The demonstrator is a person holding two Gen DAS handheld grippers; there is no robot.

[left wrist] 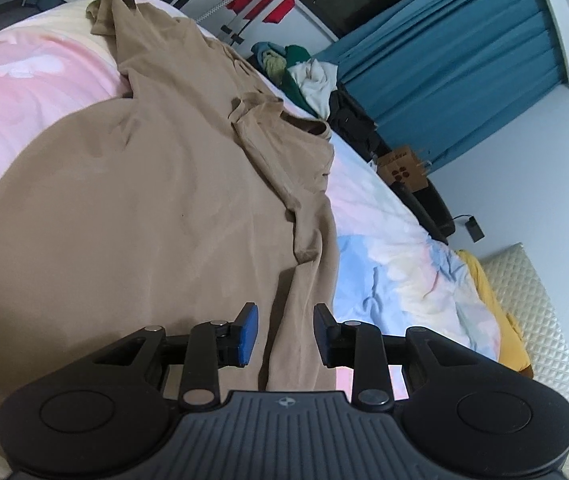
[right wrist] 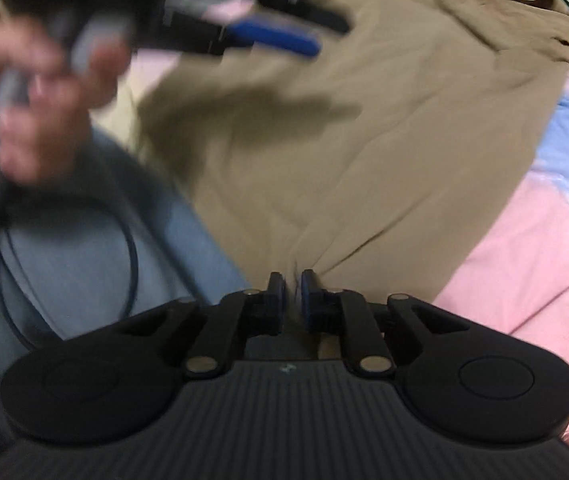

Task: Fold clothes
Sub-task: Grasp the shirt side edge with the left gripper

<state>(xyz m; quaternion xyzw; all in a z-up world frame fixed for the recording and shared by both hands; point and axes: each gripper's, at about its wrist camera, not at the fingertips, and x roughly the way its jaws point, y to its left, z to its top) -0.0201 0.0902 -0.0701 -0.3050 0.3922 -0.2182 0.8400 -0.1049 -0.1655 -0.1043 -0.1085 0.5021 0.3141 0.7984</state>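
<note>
The right tool (right wrist: pixel 292 286) pinches the shirt (left wrist: pixel 156 208) hem on the bed (left wrist: pixel 396 248); the left tool (left wrist: pixel 285 332) hangs released above the shirt.

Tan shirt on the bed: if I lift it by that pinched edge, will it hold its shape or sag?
The tan shirt will likely sag: it lies in soft wrinkles, and cloth bunches where the right tool pinches it. It looks thin, probably light. One sleeve is already folded over and may flop loose.
</note>
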